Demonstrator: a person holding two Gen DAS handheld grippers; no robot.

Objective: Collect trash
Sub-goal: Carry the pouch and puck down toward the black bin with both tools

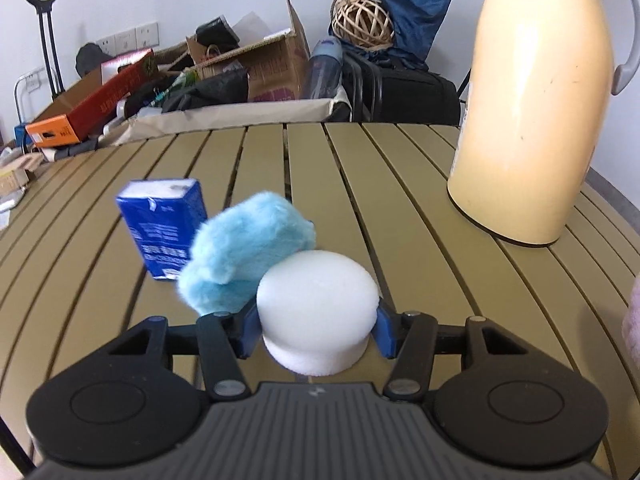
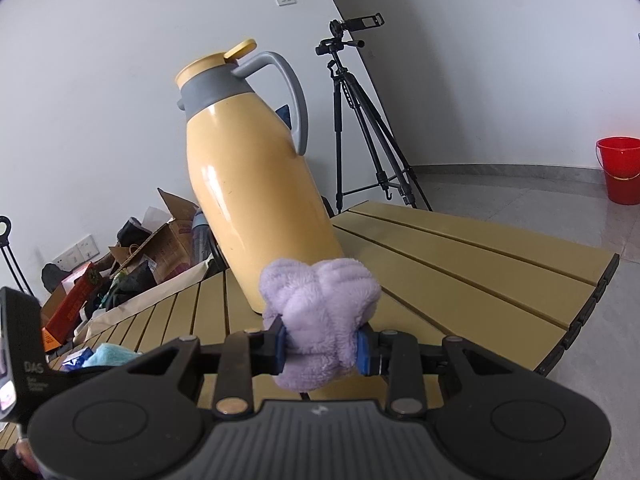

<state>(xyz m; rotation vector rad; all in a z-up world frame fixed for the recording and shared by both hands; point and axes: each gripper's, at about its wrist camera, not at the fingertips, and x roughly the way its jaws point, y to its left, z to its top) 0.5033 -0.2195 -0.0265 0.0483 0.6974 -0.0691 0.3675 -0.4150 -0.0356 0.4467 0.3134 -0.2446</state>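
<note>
We see a white foam cylinder sitting between the blue pads of the left claw, which has narrowed until both pads press its sides; the foam rests low over the slatted bench. Just beyond that claw and slightly to its left, a fluffy light-blue cloth touches the foam, and a blue tissue pack stands behind the cloth, further left. Well ahead to the right stands a cream thermos jug. Our right claw is clamped narrowly on a bunched lilac fleece cloth, held above the bench, with the jug directly beyond it. A tripod and red bucket stand on the floor past the bench.
</note>
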